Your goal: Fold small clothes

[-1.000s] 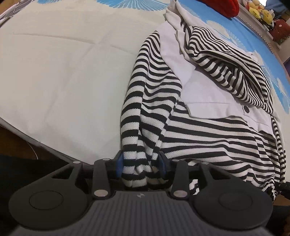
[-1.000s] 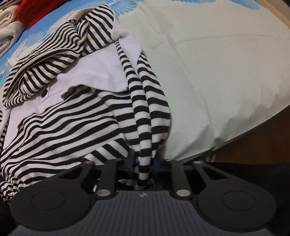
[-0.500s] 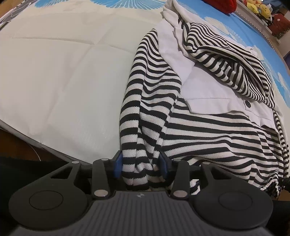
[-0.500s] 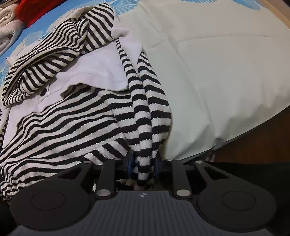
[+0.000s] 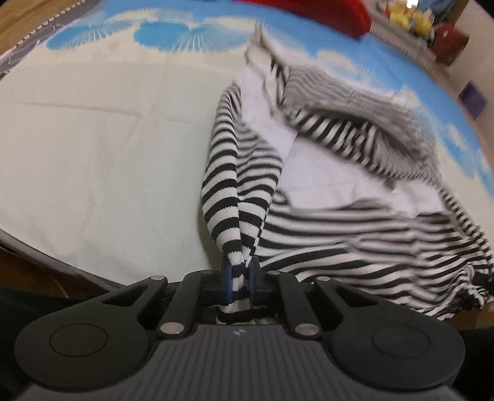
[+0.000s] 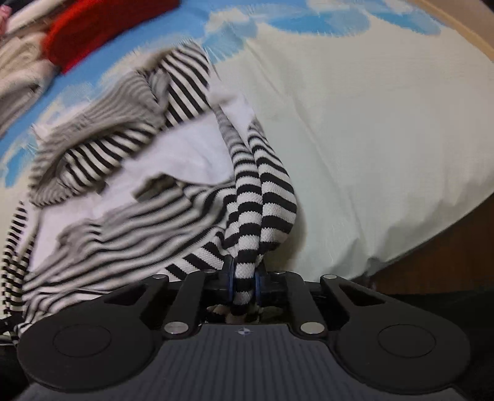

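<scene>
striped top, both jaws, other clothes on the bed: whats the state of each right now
striped top: unfolded, rumpled on the bed, near corners bunched and pulled taut
left gripper: jaws closing, pads pressing the striped fabric
right gripper: jaws closing, pads pressing the striped fabric
red garment: lying at the far side, blurred
bed sheet: spread flat, faint creases

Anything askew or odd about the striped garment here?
Nothing damaged. The striped garment lies rumpled, not flat: its hood is bunched over the white panel. Both tongs, left and right, are closing on bunched striped cloth, and the far parts are blurred.
</scene>
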Demonstrator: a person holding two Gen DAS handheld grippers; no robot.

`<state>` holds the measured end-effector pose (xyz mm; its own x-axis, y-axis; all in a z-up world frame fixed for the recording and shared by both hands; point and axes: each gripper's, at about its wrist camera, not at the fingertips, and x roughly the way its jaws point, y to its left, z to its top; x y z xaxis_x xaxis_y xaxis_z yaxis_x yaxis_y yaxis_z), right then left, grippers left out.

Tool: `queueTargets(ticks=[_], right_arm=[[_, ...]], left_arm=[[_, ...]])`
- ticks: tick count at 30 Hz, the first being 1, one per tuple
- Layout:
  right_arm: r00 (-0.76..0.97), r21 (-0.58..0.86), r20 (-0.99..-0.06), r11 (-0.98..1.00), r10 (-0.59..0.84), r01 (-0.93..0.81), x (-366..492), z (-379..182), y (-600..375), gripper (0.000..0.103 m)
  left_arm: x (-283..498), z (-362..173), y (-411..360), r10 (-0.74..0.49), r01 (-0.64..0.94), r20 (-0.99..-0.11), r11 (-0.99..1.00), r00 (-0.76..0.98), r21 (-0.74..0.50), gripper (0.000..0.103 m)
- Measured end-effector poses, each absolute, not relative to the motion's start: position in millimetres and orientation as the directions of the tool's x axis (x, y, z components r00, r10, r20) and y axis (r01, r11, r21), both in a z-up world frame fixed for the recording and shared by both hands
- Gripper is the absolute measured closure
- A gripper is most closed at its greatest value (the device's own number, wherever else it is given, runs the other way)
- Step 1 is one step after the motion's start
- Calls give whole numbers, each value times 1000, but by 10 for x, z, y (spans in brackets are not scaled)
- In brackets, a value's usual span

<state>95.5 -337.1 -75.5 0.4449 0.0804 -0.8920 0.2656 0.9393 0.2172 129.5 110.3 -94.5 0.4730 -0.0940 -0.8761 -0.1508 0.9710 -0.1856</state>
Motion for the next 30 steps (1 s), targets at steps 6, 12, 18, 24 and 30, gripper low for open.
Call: queueTargets(ticks=[6,12,18,24,30], right_arm=[[616,317,-776,927,134,199,596,-53,-3380,94],[757,442,-626,885,188,146,124,791,-3601,94],[782,482,-597,859,177,173,664,810,-3839,94],[684,460,-700,862,204,214,1810,154,-3890,94],[556,358,-812,904,179,232,2555,-509,-3753,93]], left_arm=[[828,-201,1245,-161,-162,-761,930,629,-330,94],[647,300,1302,-182,-151,-667,900,722,-408,94],[1730,164,1365,-225,-141,-693,892,685,-429,94],[2863,-486,1409,-237,-176,-792,902,563,-395,93],[3243,-1121,1496,-232,-321,-844,851,483,-417,92]])
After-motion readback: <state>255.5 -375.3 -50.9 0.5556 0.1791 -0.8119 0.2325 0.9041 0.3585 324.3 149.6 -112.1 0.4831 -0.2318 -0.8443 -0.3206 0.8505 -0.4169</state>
